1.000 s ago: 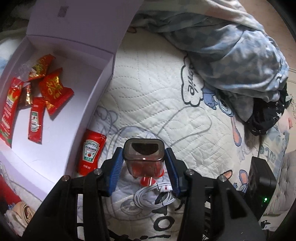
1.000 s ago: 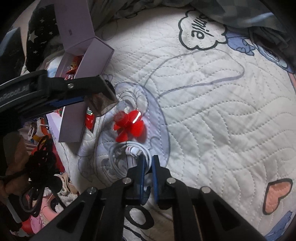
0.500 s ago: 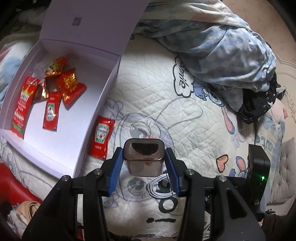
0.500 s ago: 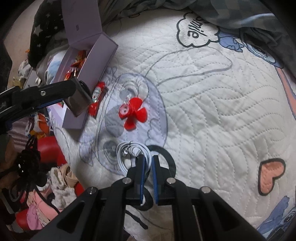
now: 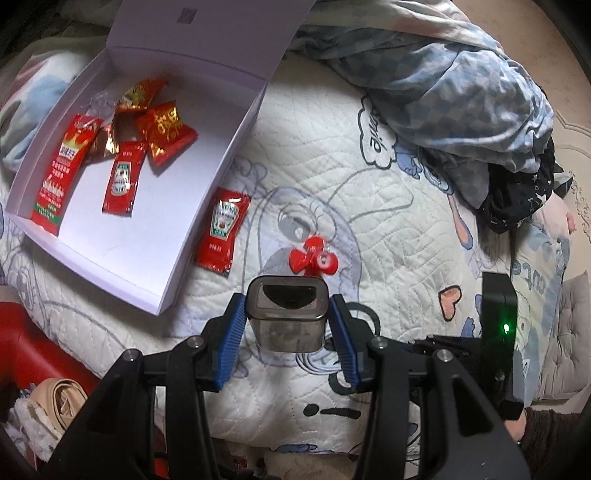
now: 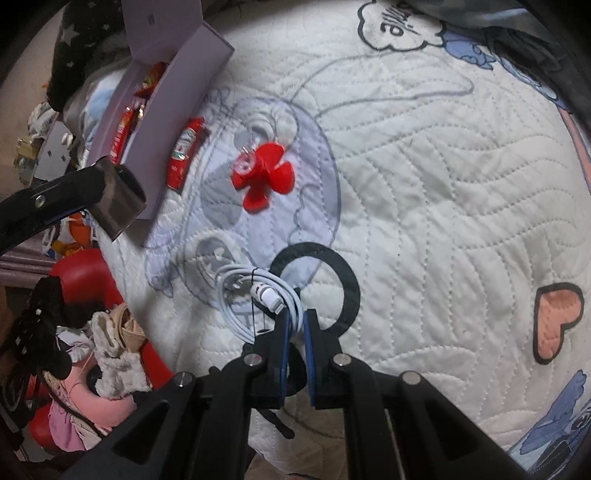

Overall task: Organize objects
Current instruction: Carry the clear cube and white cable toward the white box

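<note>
My left gripper (image 5: 288,325) is shut on a smoky transparent square cup (image 5: 287,314), held above the quilt; the cup also shows in the right wrist view (image 6: 120,201). A red small fan (image 5: 313,257) lies on the quilt just beyond it, also in the right wrist view (image 6: 264,177). A ketchup sachet (image 5: 222,230) lies beside the open lilac box (image 5: 207,206), which holds several red sachets. My right gripper (image 6: 295,325) is shut on the edge of a coiled white cable (image 6: 255,295) on the quilt.
A crumpled blue checked blanket (image 5: 461,81) and dark starred cloth (image 5: 524,199) lie at the far right. A red object (image 6: 88,273) and a pile of clothes (image 6: 92,350) sit off the bed's left edge. The box lid (image 5: 207,33) stands upright behind the box.
My left gripper has lifted and pulled back with the cup, so the red fan beneath it now shows clear. The right gripper stays shut on the cable and has risen a little.
</note>
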